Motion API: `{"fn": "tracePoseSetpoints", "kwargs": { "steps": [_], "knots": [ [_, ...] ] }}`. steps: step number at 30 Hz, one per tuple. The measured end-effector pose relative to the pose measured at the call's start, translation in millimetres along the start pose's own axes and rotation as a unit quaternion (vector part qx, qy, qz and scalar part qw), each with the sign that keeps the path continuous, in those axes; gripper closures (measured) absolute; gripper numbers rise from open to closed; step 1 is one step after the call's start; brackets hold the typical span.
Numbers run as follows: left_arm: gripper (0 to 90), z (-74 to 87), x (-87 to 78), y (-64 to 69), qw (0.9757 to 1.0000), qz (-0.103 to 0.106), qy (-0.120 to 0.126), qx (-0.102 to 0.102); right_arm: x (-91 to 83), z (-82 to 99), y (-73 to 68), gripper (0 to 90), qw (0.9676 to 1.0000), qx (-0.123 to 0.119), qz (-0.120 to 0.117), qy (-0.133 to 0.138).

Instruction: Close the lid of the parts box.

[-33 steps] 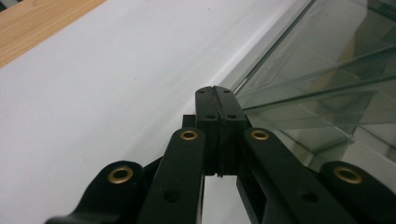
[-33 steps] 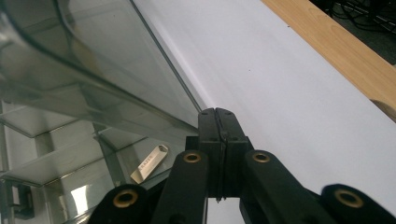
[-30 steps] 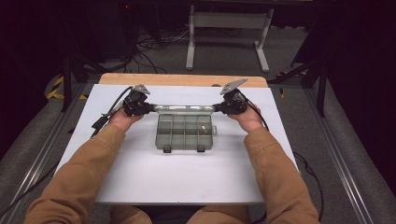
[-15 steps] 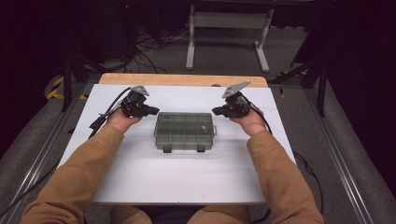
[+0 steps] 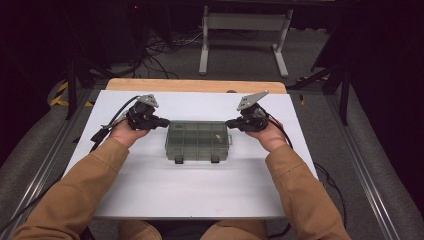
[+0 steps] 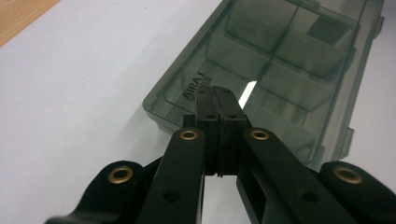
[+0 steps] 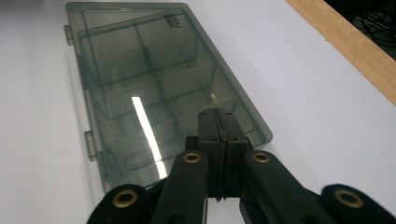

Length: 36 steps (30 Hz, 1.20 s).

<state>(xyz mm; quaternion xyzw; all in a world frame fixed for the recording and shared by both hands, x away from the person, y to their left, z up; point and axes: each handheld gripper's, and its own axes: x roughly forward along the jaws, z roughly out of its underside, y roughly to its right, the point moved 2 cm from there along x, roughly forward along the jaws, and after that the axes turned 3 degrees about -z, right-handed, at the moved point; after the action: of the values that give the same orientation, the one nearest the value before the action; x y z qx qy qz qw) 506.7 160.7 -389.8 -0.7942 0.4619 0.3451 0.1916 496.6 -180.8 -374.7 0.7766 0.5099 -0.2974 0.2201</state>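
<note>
Box (image 5: pixel 198 141): smoky translucent plastic, rectangular, lid closed, divided compartments, moulded "AIRAJ" lettering on lid; lay centred on smooth white surface (image 5: pixel 200 190). Left gripper (image 5: pixel 167 121) and right gripper (image 5: pixel 227 123), black, jaws pressed together, empty, flanked its ends.

Dim room, grey floor (image 5: pixel 310 55), tangled cables (image 5: pixel 165 47), metal stand (image 5: pixel 243 22) beyond the white table (image 5: pixel 200 190).

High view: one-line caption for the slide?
Person holds the shut left gripper and right gripper at either end of a closed smoky compartment box on a white table.
</note>
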Motion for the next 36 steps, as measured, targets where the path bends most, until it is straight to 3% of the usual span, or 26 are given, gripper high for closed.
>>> {"fn": "tracePoseSetpoints", "kwargs": {
  "steps": [4,10,18,36],
  "knots": [
    [90.0,1.5,-2.6,7.7,1.0,-0.001,0.002,-0.003,0.1,0.4,-9.4,90.0,1.0,-0.004,-0.004,-0.003],
    [90.0,4.3,-3.4,19.4,0.9998,-0.018,-0.001,-0.007,2.3,3.7,-19.5,90.0,0.9999,-0.003,-0.011,-0.006],
    [90.0,10.5,-1.4,29.0,0.9999,-0.008,-0.01,-0.011,7.4,8.7,-30.7,90.0,0.9998,0.001,-0.017,-0.01],
    [90.0,18.4,8.1,39.1,0.9998,-0.001,-0.02,-0.005,19.7,16.8,-40.1,90.0,0.9991,0.009,-0.028,-0.032]
  ]
}}
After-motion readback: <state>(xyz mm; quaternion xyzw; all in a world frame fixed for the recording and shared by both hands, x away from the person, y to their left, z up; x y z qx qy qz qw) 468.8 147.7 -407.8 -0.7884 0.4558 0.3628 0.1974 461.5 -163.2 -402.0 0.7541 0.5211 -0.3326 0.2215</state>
